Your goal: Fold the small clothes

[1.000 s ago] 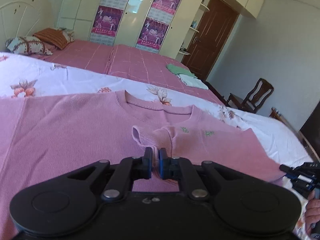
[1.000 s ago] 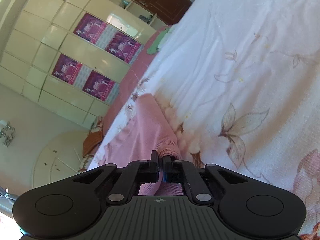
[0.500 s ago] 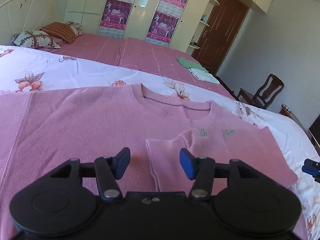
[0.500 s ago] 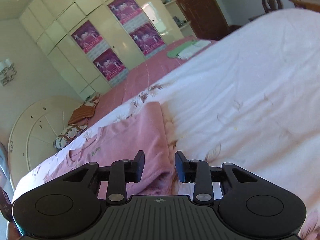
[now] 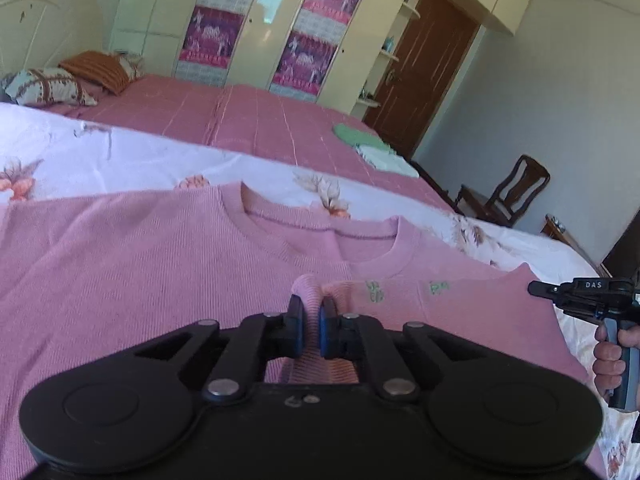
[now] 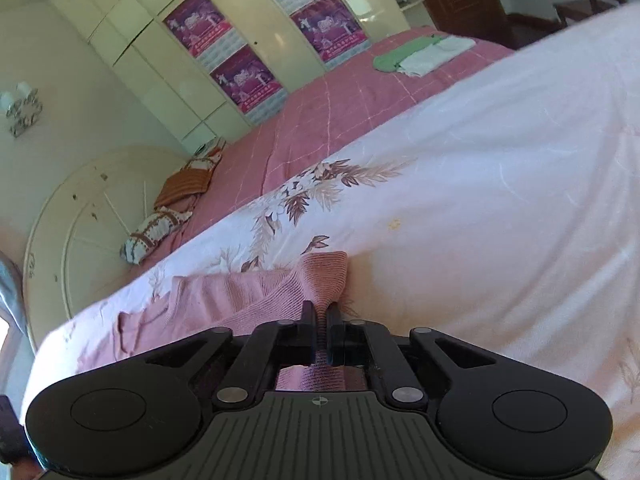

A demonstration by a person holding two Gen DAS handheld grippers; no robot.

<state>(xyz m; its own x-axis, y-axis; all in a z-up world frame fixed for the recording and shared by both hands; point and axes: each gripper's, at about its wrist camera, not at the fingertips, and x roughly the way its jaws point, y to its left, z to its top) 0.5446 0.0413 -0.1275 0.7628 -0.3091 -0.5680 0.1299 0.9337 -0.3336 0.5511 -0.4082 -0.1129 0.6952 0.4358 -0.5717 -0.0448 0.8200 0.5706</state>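
Note:
A pink knit sweater [image 5: 140,256] lies flat on the white floral sheet [image 5: 120,160], neck away from me, with its right sleeve [image 5: 460,304] folded across the chest. My left gripper [image 5: 308,320] is shut on the cuff of that folded sleeve, which bunches up between the blue pads. My right gripper [image 6: 320,320] is shut on a pinch of the sweater [image 6: 240,296] at its edge beside the white sheet [image 6: 480,200]. The right gripper also shows at the right edge of the left wrist view [image 5: 588,292], held by a hand.
A pink checked bedspread [image 5: 240,120] lies beyond the sheet, with pillows [image 5: 52,88] at the headboard and folded green and white clothes [image 5: 372,148] at the far end. Wardrobes, a brown door and a wooden chair [image 5: 508,192] stand beyond the bed.
One second ago both grippers were shut on fabric, half a second ago both stood open. Now both are shut on the sweater again, the left on the sleeve cuff.

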